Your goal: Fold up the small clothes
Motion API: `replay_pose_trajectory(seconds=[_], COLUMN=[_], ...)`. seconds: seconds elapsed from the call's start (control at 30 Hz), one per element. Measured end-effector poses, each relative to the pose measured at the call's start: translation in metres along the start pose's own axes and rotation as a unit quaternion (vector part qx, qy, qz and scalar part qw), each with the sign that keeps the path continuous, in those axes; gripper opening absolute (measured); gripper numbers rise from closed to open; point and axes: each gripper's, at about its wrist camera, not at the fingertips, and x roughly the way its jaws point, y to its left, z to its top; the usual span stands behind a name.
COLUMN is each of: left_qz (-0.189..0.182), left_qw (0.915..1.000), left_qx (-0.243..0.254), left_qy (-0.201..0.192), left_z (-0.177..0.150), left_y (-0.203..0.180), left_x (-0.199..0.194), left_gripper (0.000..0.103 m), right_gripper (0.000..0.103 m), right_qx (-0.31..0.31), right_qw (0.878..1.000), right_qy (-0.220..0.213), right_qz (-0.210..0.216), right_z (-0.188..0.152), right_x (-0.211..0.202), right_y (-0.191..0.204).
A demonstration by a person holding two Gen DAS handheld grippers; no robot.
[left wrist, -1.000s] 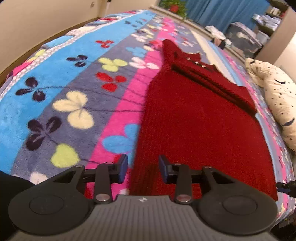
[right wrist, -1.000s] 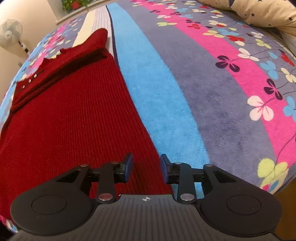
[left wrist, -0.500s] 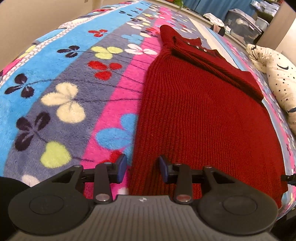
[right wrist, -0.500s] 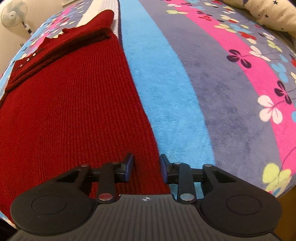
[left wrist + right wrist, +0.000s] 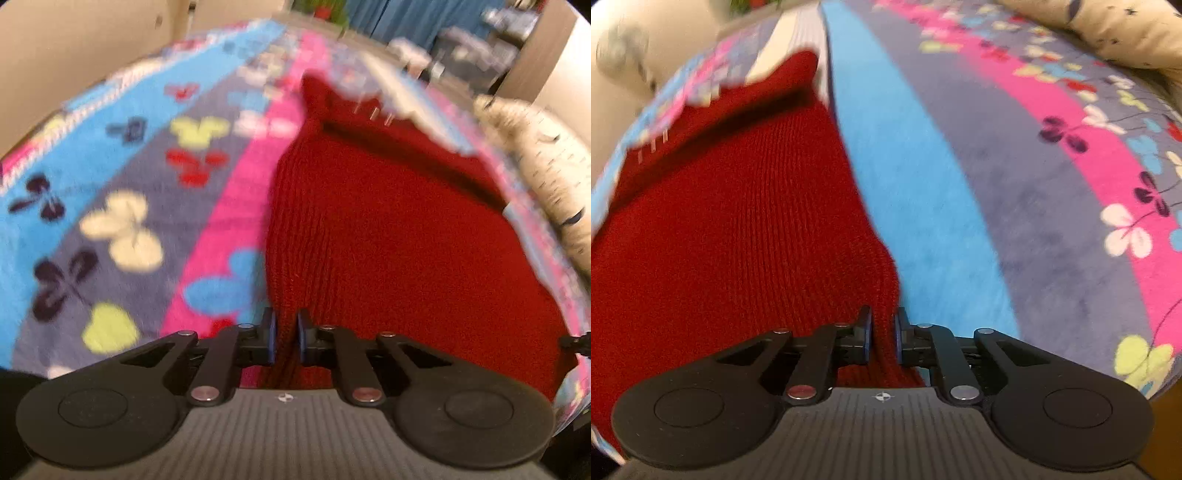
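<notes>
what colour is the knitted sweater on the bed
Dark red ribbed knitted sweater; clearest in the right wrist view.

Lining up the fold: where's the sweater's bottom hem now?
Nearest both cameras: left gripper pinches the red sweater hem's left corner, right gripper closing on its right corner.

Our right gripper (image 5: 882, 334) closes on the red knit sweater's (image 5: 738, 229) near right corner, atop a floral blanket (image 5: 1015, 177).

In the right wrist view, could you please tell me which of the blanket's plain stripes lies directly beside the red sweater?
The plain blue stripe: it borders the red sweater, while the grey stripe lies beyond it.
</notes>
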Motion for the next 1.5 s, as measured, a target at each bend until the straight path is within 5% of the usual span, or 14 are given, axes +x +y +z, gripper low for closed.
replay_pose_trajectory(seconds=[0.17, 0.37, 0.5, 0.57, 0.7, 0.73, 0.8, 1.0, 1.23, 1.43, 1.5], left_qz=[-0.034, -0.041, -0.022, -0.017, -0.005, -0.004, -0.022, -0.043, -0.036, -0.030, -0.033], left_qw=[0.9985, 0.9939, 0.9937, 0.9941, 0.9957, 0.9960, 0.9966, 0.9991, 0.9952, 0.9959, 0.9963], left_qx=[-0.013, -0.085, -0.087, -0.077, -0.050, -0.048, -0.047, 0.000, -0.048, -0.039, -0.030], left_qy=[-0.040, 0.057, 0.068, 0.074, 0.078, 0.076, 0.063, 0.007, 0.078, 0.075, 0.074], left_z=[0.001, -0.003, -0.004, -0.005, -0.007, -0.007, -0.006, -0.010, -0.013, -0.012, -0.012], left_y=[0.003, 0.020, 0.021, 0.020, 0.015, 0.014, 0.015, -0.002, 0.011, 0.009, 0.007], left_x=[-0.024, 0.010, 0.016, 0.019, 0.025, 0.024, 0.018, -0.012, 0.017, 0.019, 0.018], left_gripper=[0.011, 0.024, 0.040, 0.042, 0.042, 0.031, 0.014, 0.013, 0.019, 0.018, 0.014], right_gripper=[0.010, 0.016, 0.039, 0.041, 0.035, 0.020, 0.013, 0.011, 0.025, 0.025, 0.015], right_qx=[0.030, 0.022, 0.015, 0.008, -0.008, -0.010, -0.014, 0.031, -0.012, -0.017, -0.022], right_qw=[0.999, 0.999, 0.998, 0.997, 0.997, 0.998, 0.998, 0.999, 0.998, 0.997, 0.997], right_qy=[-0.027, 0.037, 0.067, 0.069, 0.071, 0.069, 0.057, 0.006, 0.066, 0.070, 0.068], right_qz=[0.034, 0.010, -0.010, -0.015, -0.013, -0.003, 0.001, 0.034, -0.007, -0.008, -0.003], right_z=[0.004, 0.001, -0.004, -0.005, -0.006, -0.006, -0.003, 0.003, -0.005, -0.007, -0.007], right_x=[-0.014, 0.009, 0.017, 0.018, 0.018, 0.018, 0.013, -0.009, 0.014, 0.015, 0.014], right_y=[-0.013, -0.011, -0.008, -0.006, -0.001, 0.000, 0.000, -0.013, -0.002, 0.001, 0.003])
